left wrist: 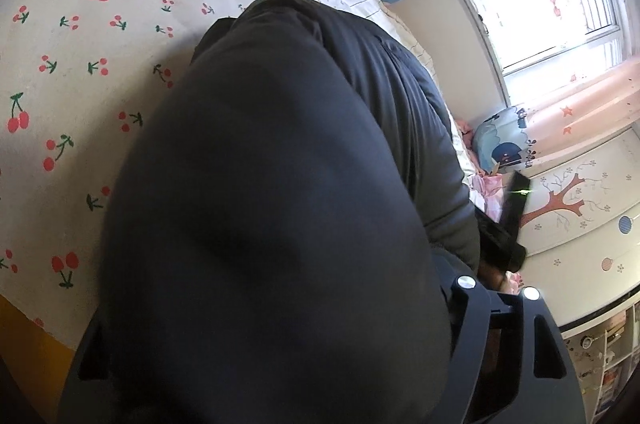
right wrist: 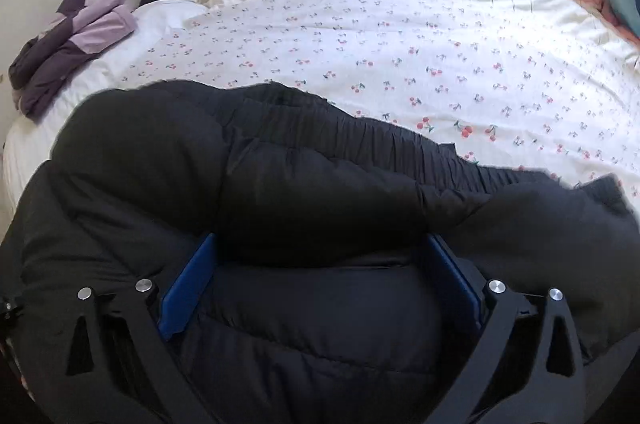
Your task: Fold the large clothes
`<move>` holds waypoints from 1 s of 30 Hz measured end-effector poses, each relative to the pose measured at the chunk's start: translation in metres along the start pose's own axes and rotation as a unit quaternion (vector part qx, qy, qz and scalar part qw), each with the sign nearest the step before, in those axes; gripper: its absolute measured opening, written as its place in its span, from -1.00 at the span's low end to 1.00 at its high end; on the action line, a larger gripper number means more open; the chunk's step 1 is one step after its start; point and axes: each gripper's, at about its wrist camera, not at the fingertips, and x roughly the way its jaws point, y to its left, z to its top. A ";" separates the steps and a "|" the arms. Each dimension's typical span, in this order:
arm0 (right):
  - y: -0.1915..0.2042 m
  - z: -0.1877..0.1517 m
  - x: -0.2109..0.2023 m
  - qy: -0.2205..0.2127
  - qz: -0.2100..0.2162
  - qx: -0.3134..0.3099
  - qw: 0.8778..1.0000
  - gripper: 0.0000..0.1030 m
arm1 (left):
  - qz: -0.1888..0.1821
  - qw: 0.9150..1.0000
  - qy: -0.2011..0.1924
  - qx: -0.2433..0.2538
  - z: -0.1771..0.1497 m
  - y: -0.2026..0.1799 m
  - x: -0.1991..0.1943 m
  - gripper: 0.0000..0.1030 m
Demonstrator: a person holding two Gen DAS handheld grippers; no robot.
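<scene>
Black padded jacket (right wrist: 320,216) lies bunched on the cherry-print bed sheet (right wrist: 440,64), directly under and between the right gripper (right wrist: 320,280), whose blue fingers (right wrist: 186,288) stand wide, astride a puffy fold without pressing it. Its long axis runs crosswise to those fingers, so the right hand seems nearer. In the left view the jacket smothers the left gripper (left wrist: 280,364); whether its fingers grip, I cannot tell. Only the right view shows purple clothing (right wrist: 72,52) beyond the fingers.
</scene>
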 end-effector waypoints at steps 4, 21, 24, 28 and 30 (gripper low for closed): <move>0.018 -0.031 -0.068 -0.067 0.033 -0.016 0.997 0.85 | -0.006 1.000 0.003 -0.005 0.001 0.002 -0.001 0.49; 0.038 -0.111 -0.066 -0.049 0.045 -0.041 0.997 0.88 | 0.022 0.998 -0.015 -0.054 -0.006 0.006 -0.005 0.68; 0.036 -0.107 -0.079 -0.053 0.055 -0.024 0.997 0.88 | 0.029 0.997 -0.022 -0.061 -0.006 0.005 -0.004 0.69; 0.035 -0.113 -0.072 -0.050 0.039 -0.038 0.997 0.89 | 0.033 0.998 -0.024 -0.044 -0.001 -0.002 0.002 0.68; 0.034 -0.121 -0.065 -0.053 0.038 -0.051 0.997 0.89 | 0.033 0.998 -0.024 -0.043 -0.001 -0.005 0.004 0.68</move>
